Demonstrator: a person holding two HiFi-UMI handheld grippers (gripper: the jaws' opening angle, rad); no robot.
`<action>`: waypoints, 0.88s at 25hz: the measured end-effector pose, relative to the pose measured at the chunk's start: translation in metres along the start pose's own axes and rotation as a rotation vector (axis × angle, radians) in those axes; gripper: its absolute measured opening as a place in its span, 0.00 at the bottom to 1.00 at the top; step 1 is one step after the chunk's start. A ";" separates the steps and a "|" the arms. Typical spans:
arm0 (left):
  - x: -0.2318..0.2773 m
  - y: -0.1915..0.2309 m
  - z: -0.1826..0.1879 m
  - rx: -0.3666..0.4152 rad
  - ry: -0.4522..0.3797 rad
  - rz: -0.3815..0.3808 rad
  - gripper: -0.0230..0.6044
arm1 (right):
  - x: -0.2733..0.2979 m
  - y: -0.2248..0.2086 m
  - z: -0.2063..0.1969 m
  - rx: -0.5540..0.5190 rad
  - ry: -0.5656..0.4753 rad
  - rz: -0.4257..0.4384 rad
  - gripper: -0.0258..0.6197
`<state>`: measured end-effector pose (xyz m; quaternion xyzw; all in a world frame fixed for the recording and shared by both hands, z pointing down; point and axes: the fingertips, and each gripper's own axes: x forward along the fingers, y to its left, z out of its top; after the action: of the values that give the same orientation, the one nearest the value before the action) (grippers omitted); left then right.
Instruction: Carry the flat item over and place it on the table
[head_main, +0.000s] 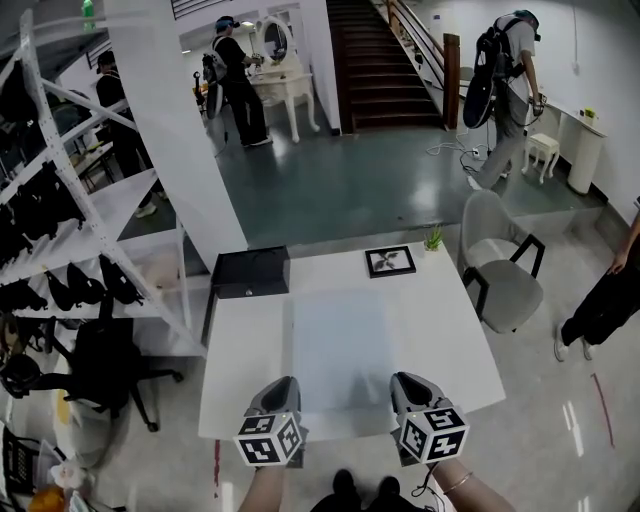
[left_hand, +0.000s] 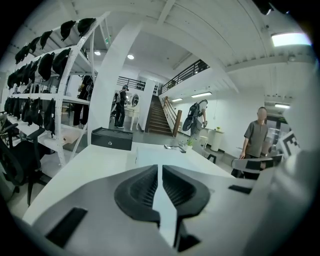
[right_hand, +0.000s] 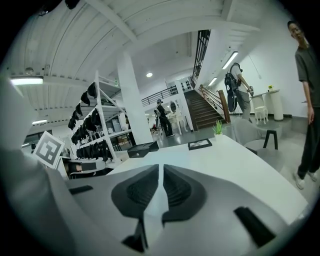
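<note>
Head view: a pale translucent flat sheet (head_main: 340, 345) lay on the white rectangular table (head_main: 240, 340), reaching from the middle to the near edge. The left gripper (head_main: 283, 385) and the right gripper (head_main: 405, 383) stood at that near edge, one at each near corner of the sheet. A black rectangular box (head_main: 250, 272) sat at the far left corner, and a black-framed picture (head_main: 390, 261) lay by the far edge.

Left gripper view: the left gripper (left_hand: 160, 172) had its jaws pressed together on the sheet's (left_hand: 155, 156) thin edge, which ran between the ribbed pads.

Right gripper view: the right gripper (right_hand: 161, 187) likewise had its jaws clamped on the sheet (right_hand: 152, 210), a pale strip showing between the pads.
</note>
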<state>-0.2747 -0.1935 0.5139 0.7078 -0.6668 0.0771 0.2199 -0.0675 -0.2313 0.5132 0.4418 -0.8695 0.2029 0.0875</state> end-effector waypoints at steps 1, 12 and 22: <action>-0.003 -0.002 -0.001 0.000 -0.003 -0.001 0.09 | -0.003 0.001 0.000 0.001 -0.005 0.004 0.08; -0.018 -0.009 0.006 0.028 -0.042 -0.001 0.08 | -0.020 0.008 -0.004 0.001 -0.009 0.041 0.04; -0.021 -0.013 0.001 0.009 -0.043 0.003 0.08 | -0.024 0.005 -0.010 -0.010 0.008 0.027 0.04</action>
<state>-0.2641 -0.1745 0.5013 0.7092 -0.6722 0.0650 0.2023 -0.0572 -0.2068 0.5125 0.4286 -0.8761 0.2012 0.0903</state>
